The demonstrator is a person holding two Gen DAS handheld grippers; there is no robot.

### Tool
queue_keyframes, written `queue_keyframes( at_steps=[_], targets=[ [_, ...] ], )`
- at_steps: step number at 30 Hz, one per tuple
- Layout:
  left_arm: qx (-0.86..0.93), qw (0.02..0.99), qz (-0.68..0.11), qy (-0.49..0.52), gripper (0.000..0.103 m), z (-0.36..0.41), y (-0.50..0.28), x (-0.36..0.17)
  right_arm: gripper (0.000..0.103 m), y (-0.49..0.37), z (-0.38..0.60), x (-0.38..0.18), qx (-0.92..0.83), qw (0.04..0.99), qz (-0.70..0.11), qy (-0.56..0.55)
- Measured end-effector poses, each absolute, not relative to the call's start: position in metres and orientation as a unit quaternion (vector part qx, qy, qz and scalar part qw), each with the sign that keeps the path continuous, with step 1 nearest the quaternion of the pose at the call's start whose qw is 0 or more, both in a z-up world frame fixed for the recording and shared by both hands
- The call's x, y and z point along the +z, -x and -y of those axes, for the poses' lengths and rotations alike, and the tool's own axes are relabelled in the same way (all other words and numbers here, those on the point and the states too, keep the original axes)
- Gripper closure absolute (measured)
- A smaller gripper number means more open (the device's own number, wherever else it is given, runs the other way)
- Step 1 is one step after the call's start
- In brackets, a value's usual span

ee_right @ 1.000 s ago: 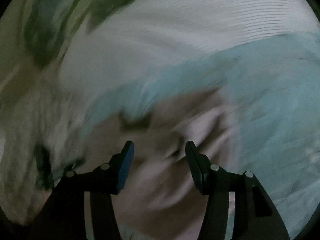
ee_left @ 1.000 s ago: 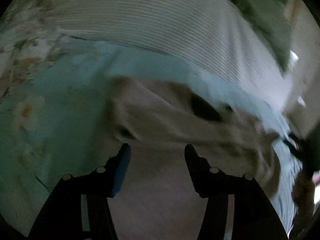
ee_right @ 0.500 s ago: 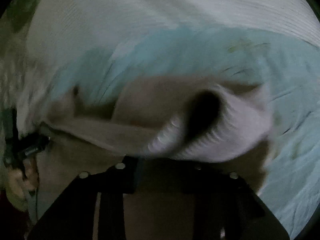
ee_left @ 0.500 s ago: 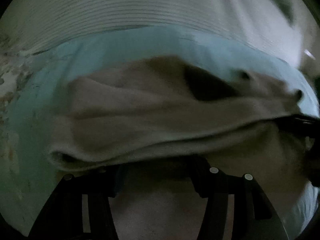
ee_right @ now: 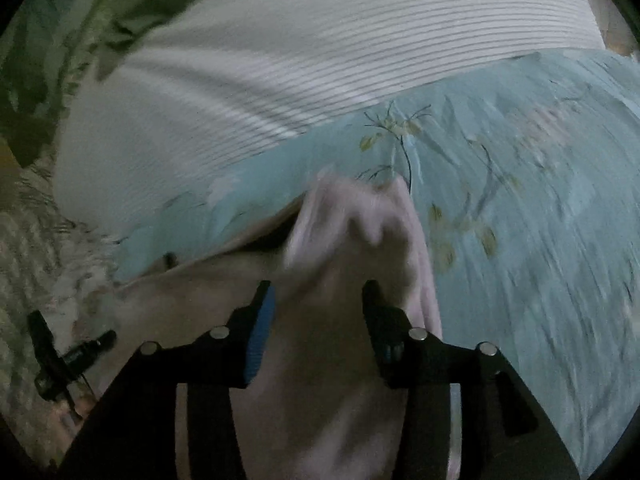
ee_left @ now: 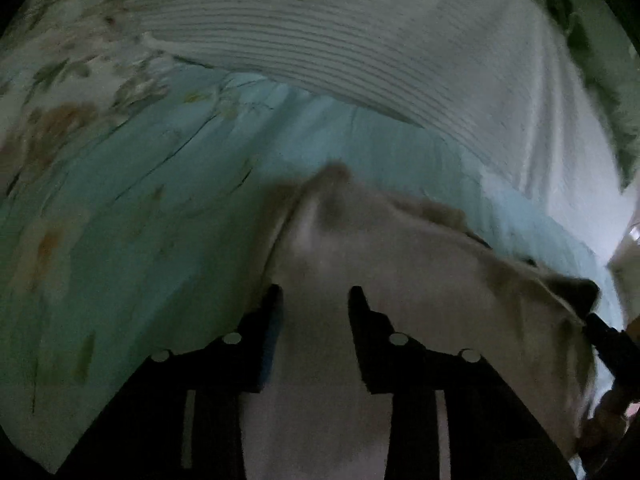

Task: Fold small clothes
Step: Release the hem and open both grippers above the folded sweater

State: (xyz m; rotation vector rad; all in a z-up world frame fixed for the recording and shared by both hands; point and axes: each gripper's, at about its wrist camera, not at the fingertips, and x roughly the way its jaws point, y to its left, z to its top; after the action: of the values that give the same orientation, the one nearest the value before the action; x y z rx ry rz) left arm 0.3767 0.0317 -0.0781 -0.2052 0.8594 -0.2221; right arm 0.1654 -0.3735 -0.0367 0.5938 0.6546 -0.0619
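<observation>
Both grippers are seen over the same pale beige garment (ee_left: 400, 264), which lies spread on a light blue floral bedsheet (ee_left: 140, 208), and their spacing suggests the cloth is being handled from its two ends so that it can be laid flat and doubled over evenly.

Left gripper (ee_left: 315, 300) is held angled down over the garment's left part, near its left edge. Its jaws are closing and are seen partly apart, with beige cloth lying between and beneath them. Whether the pads already press on the fabric cannot be told, so no firm hold is claimed.

Right gripper (ee_right: 318, 300) is held over the garment's right end, where a bunched, raised fold of cloth (ee_right: 360, 220) stands just ahead of the fingertips. Its jaws are opening, with a clear gap between them; cloth is seen in that gap, yet it appears loose rather than pinched. A release of this end onto the bed is judged likely.

A white ribbed blanket (ee_right: 320, 52) is seen beyond the sheet, well clear of the garment, so room is left for the fold. In the left wrist view the other tool and part of a hand (ee_left: 604, 420) are visible at the garment's far right end.

The fold is judged unfinished, since the far edge is rumpled.
</observation>
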Motion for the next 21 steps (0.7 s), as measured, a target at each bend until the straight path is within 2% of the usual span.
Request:
queue_keyframes(
  at_steps=[6,11,13,18,21],
  targets=[
    [-0.134,0.889,-0.411,0.152,0.051,-0.050,-0.278,-0.076,0.050,-0.111,0.338,-0.037,0.008,0.902,-0.315,-0.296],
    [-0.151,0.868,-0.436,0.184,0.049,-0.052,-0.211,-0.088,0.047,-0.082,0.311,-0.043,0.036,0.892,-0.331,-0.307],
    [-0.150,0.862,-0.444,0.193,0.044,-0.054,-0.196,-0.092,0.045,-0.072,0.300,-0.045,0.045,0.889,-0.338,-0.305],
    [-0.163,0.840,-0.472,0.212,0.042,-0.048,-0.176,-0.112,0.043,-0.056,0.278,-0.046,0.069,0.884,-0.352,-0.301],
    [-0.165,0.838,-0.468,0.227,0.037,-0.045,-0.176,-0.115,0.041,-0.050,0.269,-0.048,0.077,0.881,-0.359,-0.297]
  ],
)
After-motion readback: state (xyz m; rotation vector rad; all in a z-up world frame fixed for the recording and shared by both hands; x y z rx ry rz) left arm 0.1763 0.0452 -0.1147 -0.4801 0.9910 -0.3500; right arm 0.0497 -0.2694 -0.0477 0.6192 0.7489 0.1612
